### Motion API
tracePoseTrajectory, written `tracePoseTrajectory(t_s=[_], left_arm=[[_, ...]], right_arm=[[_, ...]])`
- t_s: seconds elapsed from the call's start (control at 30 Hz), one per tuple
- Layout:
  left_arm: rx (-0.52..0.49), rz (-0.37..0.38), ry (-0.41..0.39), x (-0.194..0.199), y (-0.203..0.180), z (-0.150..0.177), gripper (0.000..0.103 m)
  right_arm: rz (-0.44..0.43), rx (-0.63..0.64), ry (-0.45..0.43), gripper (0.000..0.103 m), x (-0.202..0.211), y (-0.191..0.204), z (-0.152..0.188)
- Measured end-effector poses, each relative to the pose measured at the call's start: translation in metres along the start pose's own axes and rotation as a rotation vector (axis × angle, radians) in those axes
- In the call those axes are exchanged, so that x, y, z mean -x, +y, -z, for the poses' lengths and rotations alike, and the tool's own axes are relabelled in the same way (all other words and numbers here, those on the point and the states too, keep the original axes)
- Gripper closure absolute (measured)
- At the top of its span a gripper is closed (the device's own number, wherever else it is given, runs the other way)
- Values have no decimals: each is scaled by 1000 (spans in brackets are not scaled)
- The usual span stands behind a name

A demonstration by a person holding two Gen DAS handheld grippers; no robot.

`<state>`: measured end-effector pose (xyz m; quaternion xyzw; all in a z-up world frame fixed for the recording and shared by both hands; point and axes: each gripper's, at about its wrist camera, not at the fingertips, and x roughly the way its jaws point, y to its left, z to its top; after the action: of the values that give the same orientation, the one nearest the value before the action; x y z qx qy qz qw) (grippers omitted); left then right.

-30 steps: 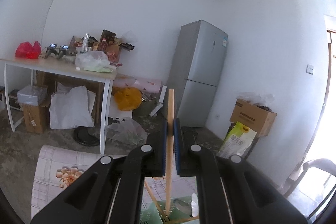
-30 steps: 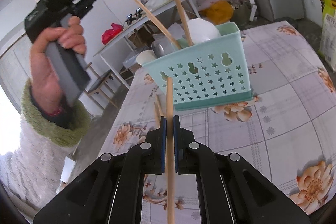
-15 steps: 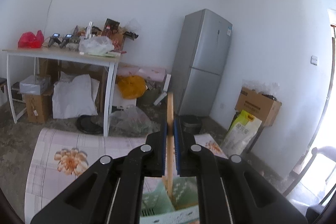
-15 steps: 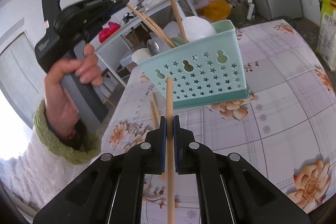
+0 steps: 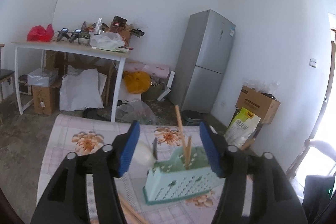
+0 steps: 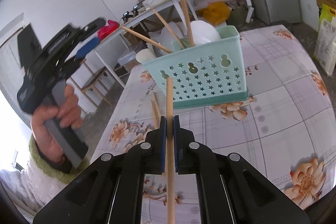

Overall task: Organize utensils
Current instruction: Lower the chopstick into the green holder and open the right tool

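One chopstick (image 6: 169,140) stands pinched between the pressed-together fingers of the right tool (image 6: 169,129), its long axis pointing straight ahead at the teal basket (image 6: 201,81) on the floral tabletop (image 6: 273,119), while the left tool (image 5: 169,146) hangs spread and empty above that basket.

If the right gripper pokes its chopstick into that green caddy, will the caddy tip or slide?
Probably slides before tipping: the perforated plastic caddy looks light on a smooth floral tablecloth. Its long chopsticks lean out above the rim, so a sideways knock could rock it. The right gripper should go in gently from above.
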<state>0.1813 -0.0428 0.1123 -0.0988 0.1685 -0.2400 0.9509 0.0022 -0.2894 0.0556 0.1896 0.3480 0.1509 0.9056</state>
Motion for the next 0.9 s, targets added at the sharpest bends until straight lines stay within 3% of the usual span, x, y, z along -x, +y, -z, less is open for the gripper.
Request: tracePoseTrajectory(t_s=[0.23, 0.53, 0.73, 0.9], left_arm=[[-30, -28, 64, 28, 14, 34, 29], [-80, -26, 195, 38, 19, 88, 25], [-71, -40, 204, 41, 25, 95, 25], [-55, -52, 193, 44, 30, 96, 25]], right_arm=[[14, 42, -16, 98, 3, 16, -11], [60, 132, 37, 98, -14, 37, -33], [91, 173, 104, 98, -29, 39, -44], [60, 153, 89, 98, -26, 34, -57]])
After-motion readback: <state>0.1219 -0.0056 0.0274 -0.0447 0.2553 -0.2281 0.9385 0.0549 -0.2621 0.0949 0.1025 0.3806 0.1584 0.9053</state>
